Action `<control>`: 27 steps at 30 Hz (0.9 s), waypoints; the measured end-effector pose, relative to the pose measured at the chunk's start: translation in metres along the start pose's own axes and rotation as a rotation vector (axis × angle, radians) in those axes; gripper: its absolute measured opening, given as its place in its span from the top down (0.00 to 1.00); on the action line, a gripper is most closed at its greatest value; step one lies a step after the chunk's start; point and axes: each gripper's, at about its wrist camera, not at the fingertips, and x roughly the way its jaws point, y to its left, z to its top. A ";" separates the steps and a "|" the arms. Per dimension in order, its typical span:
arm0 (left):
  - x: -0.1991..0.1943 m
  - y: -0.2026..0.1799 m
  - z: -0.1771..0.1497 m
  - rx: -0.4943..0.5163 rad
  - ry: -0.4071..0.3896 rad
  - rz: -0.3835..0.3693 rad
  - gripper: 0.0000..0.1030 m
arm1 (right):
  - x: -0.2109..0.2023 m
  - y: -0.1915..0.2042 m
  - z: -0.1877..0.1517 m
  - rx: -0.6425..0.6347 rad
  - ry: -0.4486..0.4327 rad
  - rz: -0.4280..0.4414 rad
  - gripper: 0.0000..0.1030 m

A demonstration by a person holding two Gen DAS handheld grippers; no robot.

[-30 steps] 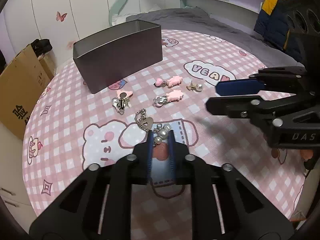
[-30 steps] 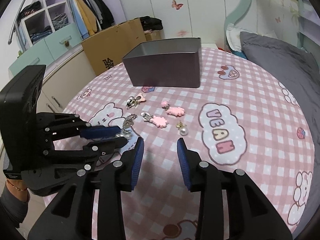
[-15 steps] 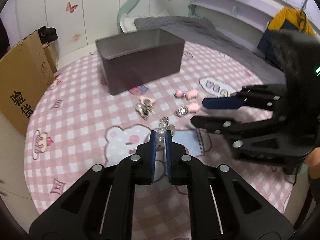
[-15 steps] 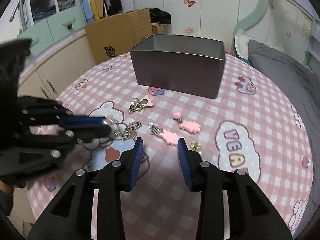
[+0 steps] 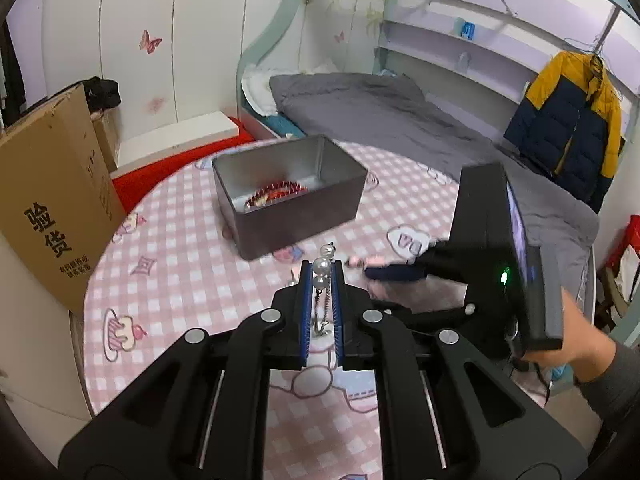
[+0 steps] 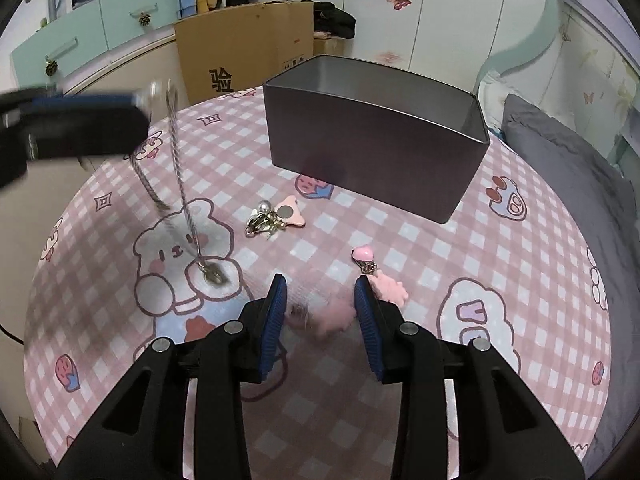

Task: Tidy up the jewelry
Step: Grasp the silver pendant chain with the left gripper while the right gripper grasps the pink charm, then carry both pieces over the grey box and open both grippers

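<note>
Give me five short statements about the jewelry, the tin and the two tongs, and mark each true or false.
1. The left tongs are shut on a pearl chain. True.
2. The chain's pendant hangs below the left tongs. True.
3. The grey tin has its lid on. False: it stands open.
4. The right tongs grip the pink clip. False: the blurred clip lies between them and their blue pads do not press on it; their jaws have just been closing.
5. The tablecloth is plain white. False: pink check with cartoons.
</note>
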 end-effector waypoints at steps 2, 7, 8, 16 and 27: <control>-0.002 -0.001 0.006 0.002 -0.010 -0.003 0.91 | -0.001 -0.002 -0.001 0.007 0.002 0.005 0.77; -0.008 -0.004 0.022 0.005 -0.037 -0.013 0.91 | -0.006 -0.010 -0.002 0.039 0.000 0.022 0.77; -0.010 -0.004 0.027 0.004 -0.045 -0.017 0.91 | -0.010 -0.013 -0.001 0.051 -0.008 0.032 0.77; -0.014 0.002 0.060 -0.027 -0.097 -0.039 0.91 | -0.055 -0.045 0.028 0.206 -0.129 0.181 0.77; 0.022 0.029 0.095 -0.131 -0.105 -0.039 0.91 | -0.054 -0.076 0.086 0.283 -0.210 0.178 0.77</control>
